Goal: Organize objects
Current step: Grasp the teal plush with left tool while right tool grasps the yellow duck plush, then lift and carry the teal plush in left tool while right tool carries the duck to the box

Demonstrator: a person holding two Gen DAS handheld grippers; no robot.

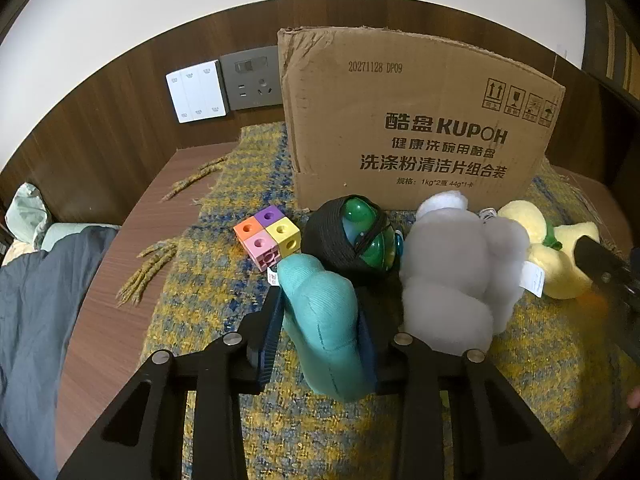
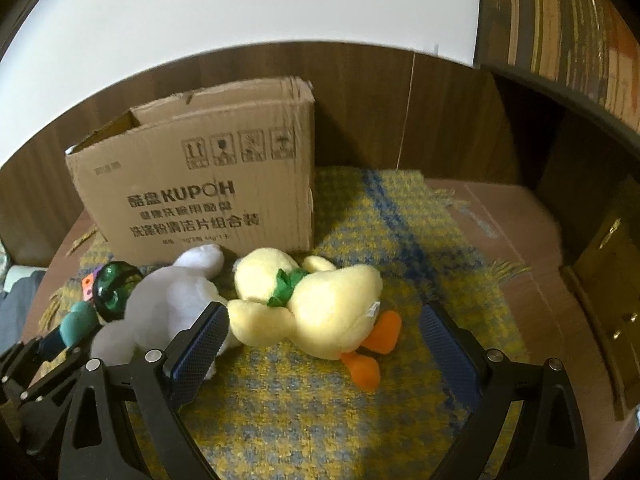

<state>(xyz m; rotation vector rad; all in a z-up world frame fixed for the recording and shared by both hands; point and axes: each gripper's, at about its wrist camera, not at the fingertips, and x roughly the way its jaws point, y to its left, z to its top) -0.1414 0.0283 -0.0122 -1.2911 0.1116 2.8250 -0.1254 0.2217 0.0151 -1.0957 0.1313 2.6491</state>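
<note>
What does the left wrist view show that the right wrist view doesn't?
Left only: wall switches and socket, and the left gripper shut on the teal plush.
Right only: the duck's orange feet, the bookshelf, and the open right gripper.
Both: cardboard box, yellow duck plush, white plush, green ball, colored cubes.

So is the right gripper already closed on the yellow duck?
No, the right gripper is wide open, its jaws clear of the yellow duck.
</note>
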